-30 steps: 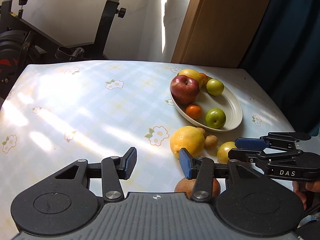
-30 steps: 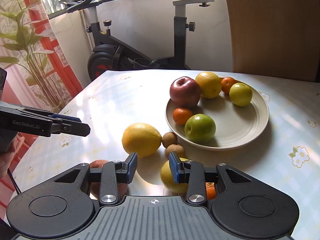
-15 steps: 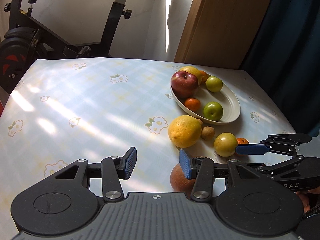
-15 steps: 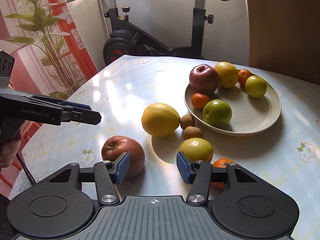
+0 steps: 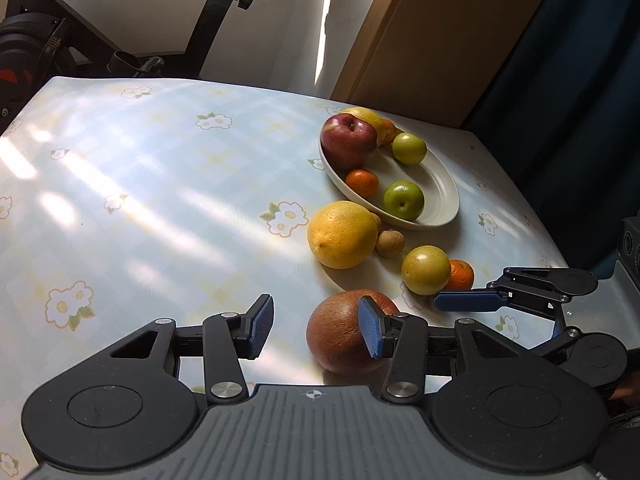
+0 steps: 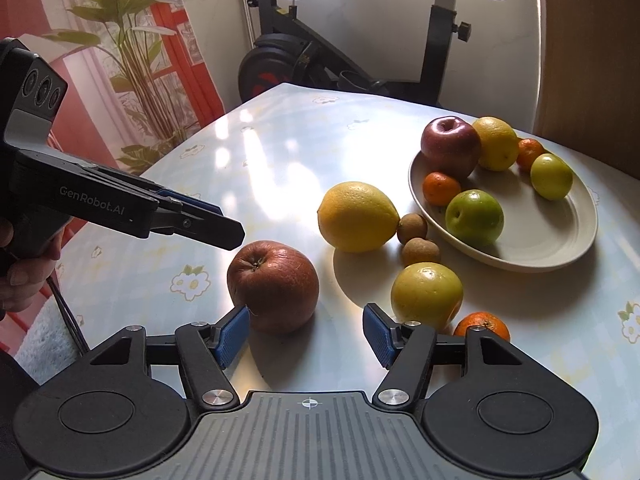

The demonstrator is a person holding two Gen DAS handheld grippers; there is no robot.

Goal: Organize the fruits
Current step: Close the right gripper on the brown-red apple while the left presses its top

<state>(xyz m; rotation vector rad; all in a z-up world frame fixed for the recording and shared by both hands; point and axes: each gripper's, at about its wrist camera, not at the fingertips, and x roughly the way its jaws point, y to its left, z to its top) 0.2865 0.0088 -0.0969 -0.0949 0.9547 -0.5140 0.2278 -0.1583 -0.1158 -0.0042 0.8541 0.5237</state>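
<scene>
A brownish-red apple (image 5: 340,336) (image 6: 274,284) lies on the table nearest both grippers. My left gripper (image 5: 316,330) is open and empty, and the apple sits just beyond its right finger. My right gripper (image 6: 305,334) is opening, with nothing between its pads; the apple lies just past its left finger. Behind the apple are a large yellow citrus (image 6: 358,216), two small brown fruits (image 6: 420,251), a yellow-green apple (image 6: 426,295) and a tangerine (image 6: 482,326). The white plate (image 6: 560,256) holds a red apple, a yellow citrus, two tangerines and two green apples.
The flowered tablecloth (image 5: 140,208) runs wide to the left of the fruit. An exercise bike (image 6: 304,64) stands beyond the far edge, with a potted plant (image 6: 132,60) by the window. A wooden panel (image 5: 432,40) and dark curtain stand behind the plate. A hand (image 6: 24,276) grips the left tool.
The right jaws have spread wider. Both grippers have drawn back and shifted, so the brownish-red apple now shows fully; the right gripper has swung from the yellow-green apple toward it.
</scene>
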